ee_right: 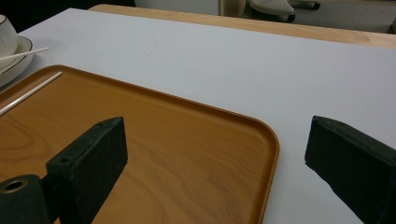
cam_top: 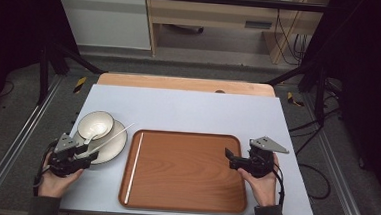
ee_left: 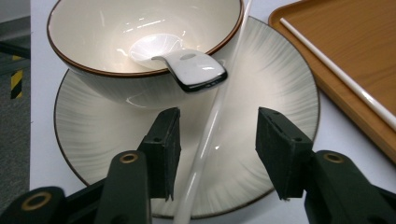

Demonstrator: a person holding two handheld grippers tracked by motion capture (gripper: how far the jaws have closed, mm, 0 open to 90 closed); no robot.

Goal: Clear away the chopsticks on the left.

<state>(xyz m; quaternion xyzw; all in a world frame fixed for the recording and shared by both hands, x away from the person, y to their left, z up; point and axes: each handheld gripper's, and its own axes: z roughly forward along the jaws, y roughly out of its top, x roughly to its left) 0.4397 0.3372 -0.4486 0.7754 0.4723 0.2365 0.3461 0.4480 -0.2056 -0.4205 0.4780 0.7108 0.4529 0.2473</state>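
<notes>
A white sheet [cam_top: 188,110] covers a wooden table [cam_top: 185,83]. Beyond stands pale furniture [cam_top: 209,13] with cables [cam_top: 288,38] beside it. Black frame legs [cam_top: 46,63] flank the table; what may be hazard tape [cam_top: 80,84] marks the floor.

No text, label, brand, number or sign can be read in any of the views.
</notes>
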